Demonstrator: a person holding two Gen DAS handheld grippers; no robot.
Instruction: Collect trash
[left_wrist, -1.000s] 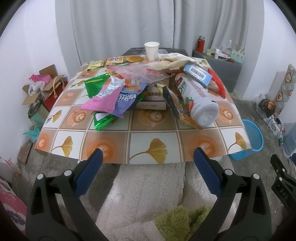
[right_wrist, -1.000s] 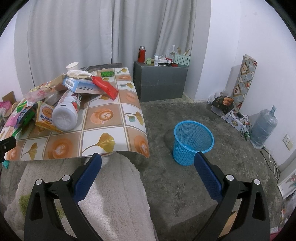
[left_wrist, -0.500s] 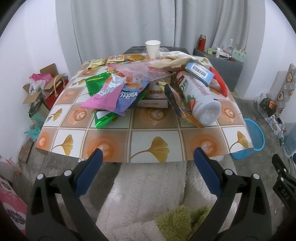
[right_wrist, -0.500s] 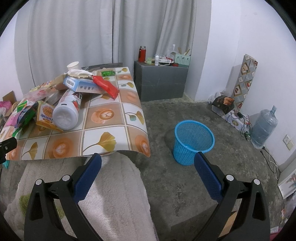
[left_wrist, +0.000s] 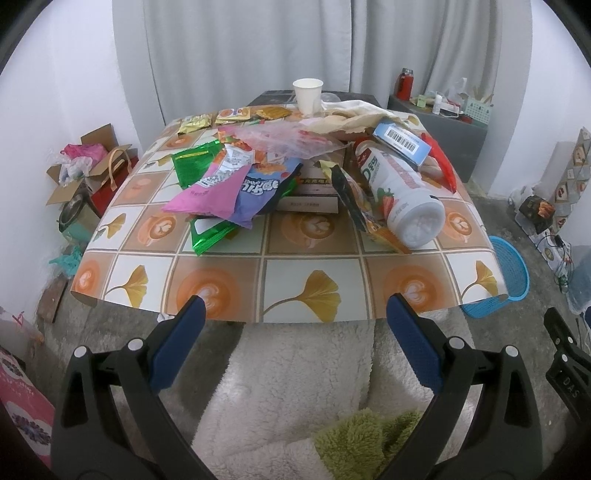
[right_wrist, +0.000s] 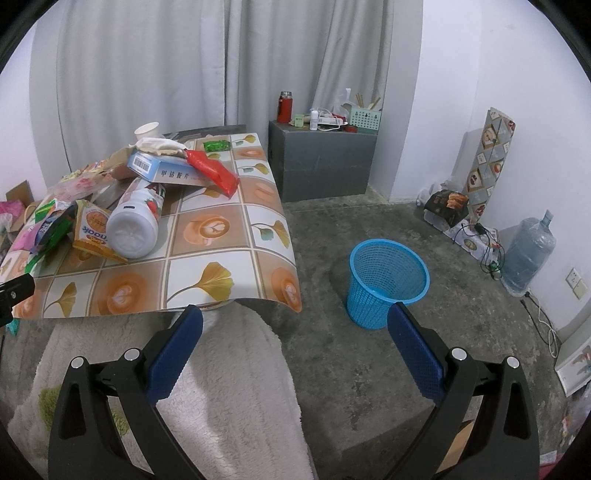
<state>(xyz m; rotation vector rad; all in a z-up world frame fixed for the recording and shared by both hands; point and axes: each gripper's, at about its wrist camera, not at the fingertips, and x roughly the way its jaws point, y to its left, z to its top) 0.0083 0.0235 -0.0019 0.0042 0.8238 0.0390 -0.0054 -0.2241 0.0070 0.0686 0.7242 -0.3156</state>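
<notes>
Both tools hang short of the table with nothing in them: the left gripper has its blue pads spread wide over the near edge, and the right gripper is equally wide apart, aimed more at the floor beside the table. The trash is still heaped across the middle and far half of the table, so I would judge the collecting has not begun. The sensible first grab looks like the big white bottle, lying on its side at the near right of the heap with its base towards us; taking it across the body rather than by the rounded end should keep it from rolling off the table's right edge. It rests on a snack bag, so lifting straight up may spare the pile a slide. From there the blue mesh basket stands on the floor just off the table's right corner. Counting what I can: one bottle, one paper cup at the far edge, one blue barcoded box, one red wrapper, one basket; the foil bags overlap too much to count.
</notes>
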